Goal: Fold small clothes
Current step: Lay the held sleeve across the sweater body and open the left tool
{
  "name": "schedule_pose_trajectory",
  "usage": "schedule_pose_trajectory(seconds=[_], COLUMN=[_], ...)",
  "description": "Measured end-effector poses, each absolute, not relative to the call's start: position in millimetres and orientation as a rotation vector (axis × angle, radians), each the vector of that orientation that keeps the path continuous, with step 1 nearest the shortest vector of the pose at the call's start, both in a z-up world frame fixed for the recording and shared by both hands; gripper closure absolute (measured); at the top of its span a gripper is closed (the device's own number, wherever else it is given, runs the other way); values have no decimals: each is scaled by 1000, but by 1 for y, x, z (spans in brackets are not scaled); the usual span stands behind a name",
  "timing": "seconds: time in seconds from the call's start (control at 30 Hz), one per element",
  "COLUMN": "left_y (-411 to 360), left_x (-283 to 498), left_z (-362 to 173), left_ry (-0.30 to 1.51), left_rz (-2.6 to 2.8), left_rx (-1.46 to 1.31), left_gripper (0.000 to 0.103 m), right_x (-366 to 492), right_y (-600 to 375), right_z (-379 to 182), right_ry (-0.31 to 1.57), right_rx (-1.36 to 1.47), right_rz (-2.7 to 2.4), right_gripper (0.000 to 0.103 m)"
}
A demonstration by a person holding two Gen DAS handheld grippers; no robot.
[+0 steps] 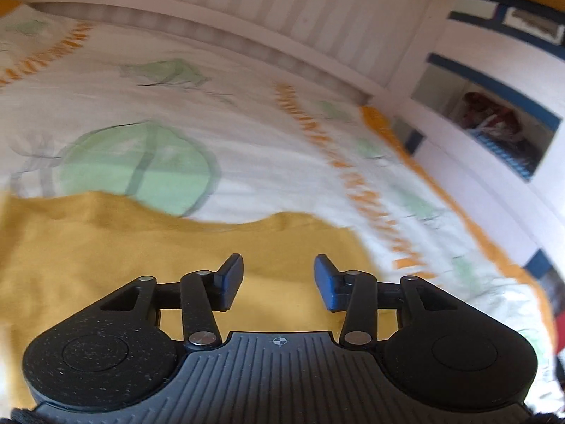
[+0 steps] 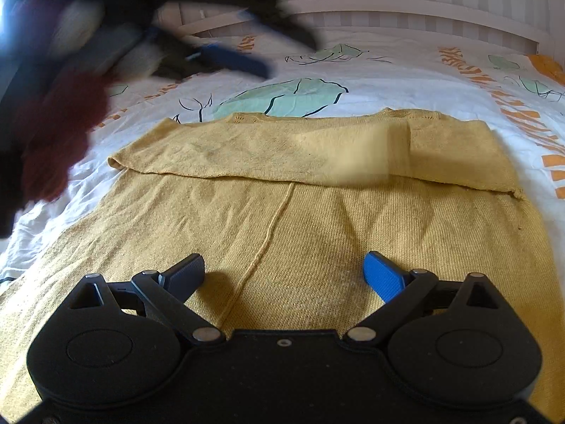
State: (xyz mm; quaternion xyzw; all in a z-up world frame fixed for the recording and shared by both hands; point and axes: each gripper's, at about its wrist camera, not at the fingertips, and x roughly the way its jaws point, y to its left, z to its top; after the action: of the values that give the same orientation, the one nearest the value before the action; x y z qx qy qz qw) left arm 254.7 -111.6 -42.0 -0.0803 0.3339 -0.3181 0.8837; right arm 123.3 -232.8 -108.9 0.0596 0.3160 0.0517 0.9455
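Note:
A mustard-yellow knit garment lies flat on the bed, its far part folded over toward me in a band. My right gripper is open and empty, low over the garment's near part. My left gripper is open and empty above the same yellow garment; it also shows as a blurred dark shape with a blue finger at the upper left of the right wrist view.
The bedsheet is white with green leaves and orange stripes. A white slatted bed rail runs along the far side. White shelving with blue edges stands to the right. A dark red sleeve is at left.

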Motion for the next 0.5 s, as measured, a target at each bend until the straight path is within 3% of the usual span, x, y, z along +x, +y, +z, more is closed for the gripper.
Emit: schedule_pose_trajectory(seconds=[0.37, 0.5], left_y=[-22, -22], left_x=[243, 227], left_z=[-89, -102], left_ry=[790, 723], left_rz=[-355, -339], left_rx=[-106, -53], left_gripper=[60, 58], right_x=[127, 129], right_y=[-230, -233], right_z=[-109, -107], right_ry=[659, 669], right_rx=[122, 136], right_rz=[118, 129], right_gripper=[3, 2])
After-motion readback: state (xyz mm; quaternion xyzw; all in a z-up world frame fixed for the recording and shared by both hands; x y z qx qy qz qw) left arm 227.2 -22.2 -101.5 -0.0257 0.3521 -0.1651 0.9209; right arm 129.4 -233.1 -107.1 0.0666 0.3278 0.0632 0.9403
